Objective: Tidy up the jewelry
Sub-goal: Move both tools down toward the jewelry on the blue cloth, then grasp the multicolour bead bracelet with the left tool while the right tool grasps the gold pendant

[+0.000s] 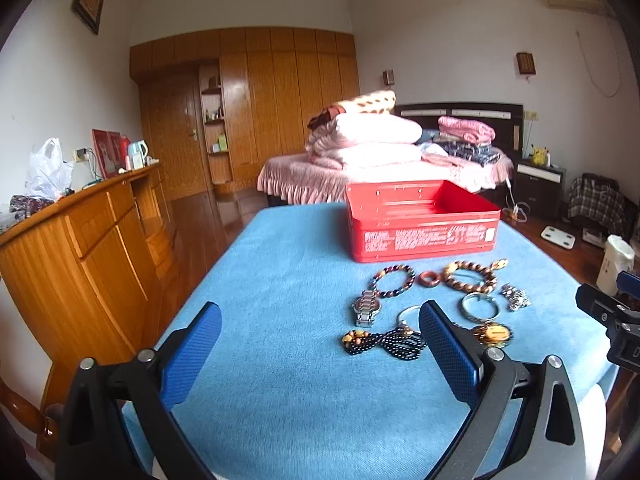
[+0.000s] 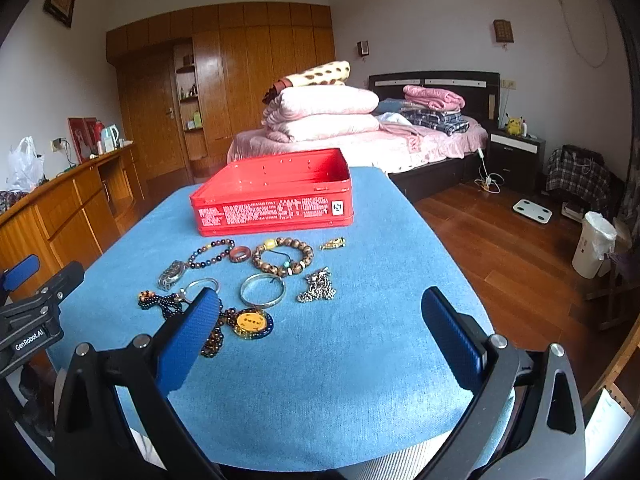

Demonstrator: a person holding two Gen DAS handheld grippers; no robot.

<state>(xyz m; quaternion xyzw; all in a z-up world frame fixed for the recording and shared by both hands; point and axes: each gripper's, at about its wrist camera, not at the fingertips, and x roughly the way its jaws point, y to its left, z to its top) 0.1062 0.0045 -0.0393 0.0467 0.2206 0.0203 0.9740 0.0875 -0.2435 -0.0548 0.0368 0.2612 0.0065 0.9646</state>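
**Both tongs wide and empty, jewelry spread before the red tin**

Nearest to me, the left tongs [image 1: 320, 344] stand wide apart with nothing between the blue pads, hovering above the blue cloth of the counter [image 1: 280, 280]. My right tongs [image 2: 320, 328] are likewise spread wide and hold nothing; the left pad of the pair overlaps my view of the black bead strand [image 2: 168, 304].

Just past the tips lies the jewelry, all on the cloth. Closest is the amber pendant [image 2: 252, 322], with the dark bead strand running off to its left. Beyond it sits the silver bangle [image 2: 263, 290], and to its right a heap of silver chain [image 2: 318, 286]. A second, thinner silver ring [image 2: 200, 286] lies left of the bangle, near the wristwatch [image 2: 172, 274].

Farther back come the dark bead bracelet [image 2: 212, 254], the small red-brown ring [image 2: 240, 255] and the wooden bead bracelet [image 2: 282, 258], in a row from left to right, with a little gold charm [image 2: 333, 244] off to the right.

Behind them all stands the red tin [image 2: 276, 204], lid off, its inside showing nothing that I can make out.

Beyond the counter I see the bed [image 2: 360, 140] with folded pink bedding, and the wooden wardrobe [image 2: 240, 72] against the far wall.
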